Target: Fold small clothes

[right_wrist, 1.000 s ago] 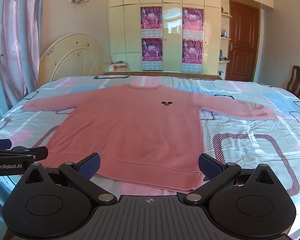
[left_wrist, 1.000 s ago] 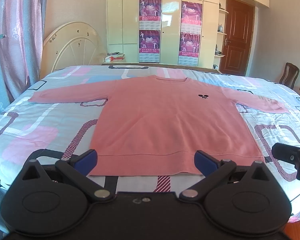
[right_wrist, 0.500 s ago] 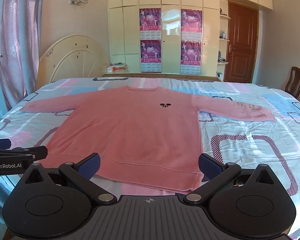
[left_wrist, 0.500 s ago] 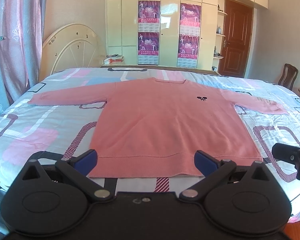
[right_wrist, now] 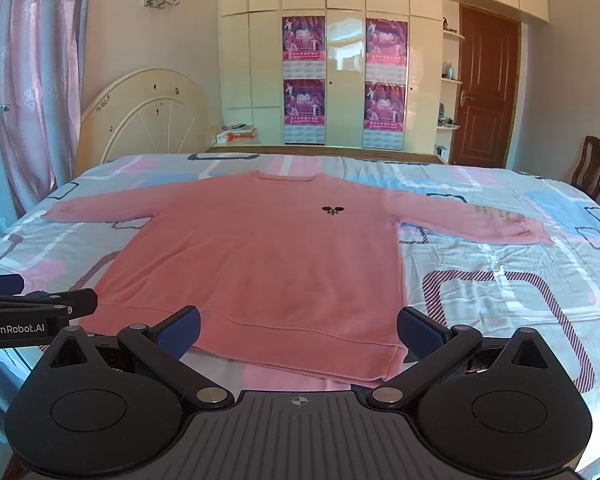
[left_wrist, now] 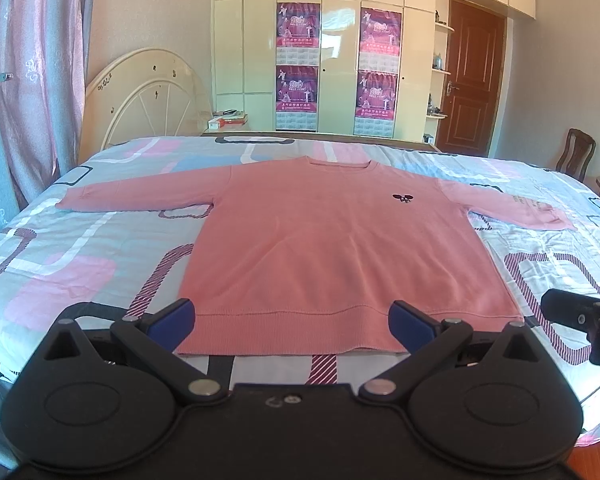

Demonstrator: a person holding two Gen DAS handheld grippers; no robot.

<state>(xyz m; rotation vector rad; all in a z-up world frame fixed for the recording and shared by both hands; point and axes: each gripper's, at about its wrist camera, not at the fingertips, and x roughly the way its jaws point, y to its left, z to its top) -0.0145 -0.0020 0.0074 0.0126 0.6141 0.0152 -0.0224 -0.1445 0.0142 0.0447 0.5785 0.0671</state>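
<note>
A pink long-sleeved sweater (left_wrist: 332, 248) lies flat and face up on the bed, sleeves spread to both sides, collar away from me, a small dark logo on the chest. It also shows in the right wrist view (right_wrist: 268, 256). My left gripper (left_wrist: 292, 322) is open and empty, hovering just before the hem near its left corner. My right gripper (right_wrist: 299, 330) is open and empty, hovering before the hem near its right corner. Each gripper shows at the edge of the other's view.
The bed (left_wrist: 80, 264) has a patterned pink, blue and grey sheet. A cream headboard (left_wrist: 148, 96) and wardrobes with posters (left_wrist: 340, 64) stand behind. Curtains (left_wrist: 16, 80) hang at the left. A brown door (left_wrist: 474, 76) and a wooden chair (left_wrist: 576, 158) are at the right.
Both grippers have tilted or drawn back slightly, so the sweater sits a little lower in both views. Both stay open and nothing on the bed has moved.
</note>
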